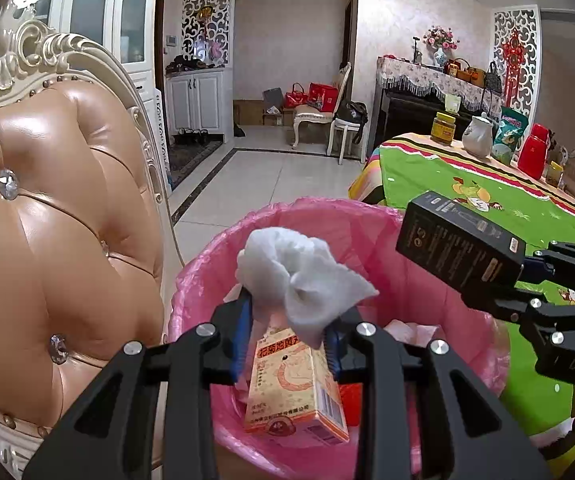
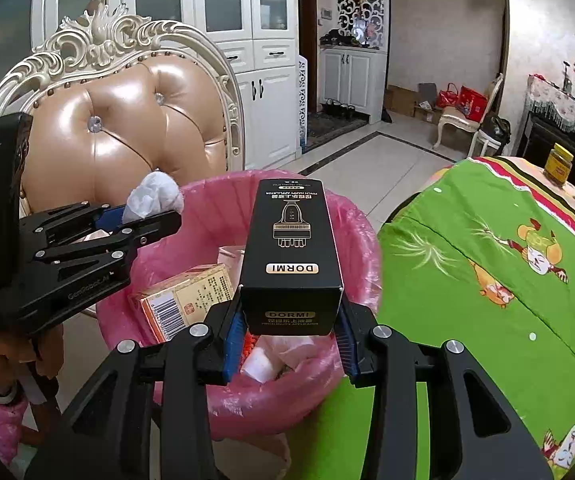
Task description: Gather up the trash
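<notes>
Crumpled white tissue (image 1: 299,276): clamped in left hand-held gripper (image 1: 289,344), poised above pink-lined trash bin (image 1: 367,220). Black DORMI box (image 2: 291,256): clenched in right hand-held gripper (image 2: 289,344), likewise over bin. Both are best released centrally, clear of the rim.

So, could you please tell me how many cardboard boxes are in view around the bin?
2. The black box is clamped in the right claw above the pink-lined bin; the orange box lies inside it. Others may be buried under the trash.
</notes>
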`<action>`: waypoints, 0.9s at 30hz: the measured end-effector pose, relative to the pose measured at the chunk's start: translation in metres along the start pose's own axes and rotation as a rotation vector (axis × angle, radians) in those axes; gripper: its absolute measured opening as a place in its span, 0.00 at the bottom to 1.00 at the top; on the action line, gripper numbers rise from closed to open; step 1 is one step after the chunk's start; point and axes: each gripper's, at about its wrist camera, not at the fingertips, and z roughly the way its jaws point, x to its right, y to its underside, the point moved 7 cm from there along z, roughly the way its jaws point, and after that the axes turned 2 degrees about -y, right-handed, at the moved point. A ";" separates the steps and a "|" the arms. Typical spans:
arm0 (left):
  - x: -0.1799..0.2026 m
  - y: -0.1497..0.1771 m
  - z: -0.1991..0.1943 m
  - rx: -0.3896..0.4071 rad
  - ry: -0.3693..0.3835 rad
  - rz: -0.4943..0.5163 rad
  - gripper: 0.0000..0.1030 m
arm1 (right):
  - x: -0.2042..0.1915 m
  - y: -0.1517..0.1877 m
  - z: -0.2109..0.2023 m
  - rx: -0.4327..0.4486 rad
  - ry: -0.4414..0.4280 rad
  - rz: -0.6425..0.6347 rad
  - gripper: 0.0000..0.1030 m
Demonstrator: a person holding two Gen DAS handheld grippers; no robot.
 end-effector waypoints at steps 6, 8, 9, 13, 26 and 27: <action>0.006 -0.013 0.008 -0.008 0.000 -0.009 0.32 | 0.000 -0.007 0.008 -0.006 0.011 -0.014 0.38; 0.008 -0.020 0.012 -0.003 -0.002 0.000 0.42 | 0.000 -0.009 0.010 -0.006 0.007 -0.027 0.42; 0.008 -0.023 0.011 0.005 -0.004 0.005 0.53 | 0.001 -0.010 0.011 -0.010 0.008 -0.038 0.52; 0.004 -0.032 -0.002 0.063 -0.015 -0.011 0.77 | 0.007 -0.008 0.003 0.011 0.013 -0.034 0.63; 0.017 -0.045 -0.133 0.293 -0.176 0.046 0.96 | 0.023 0.002 -0.130 0.166 0.028 0.004 0.82; 0.018 -0.040 -0.141 0.283 -0.201 0.039 0.96 | 0.023 0.005 -0.140 0.179 0.026 0.004 0.82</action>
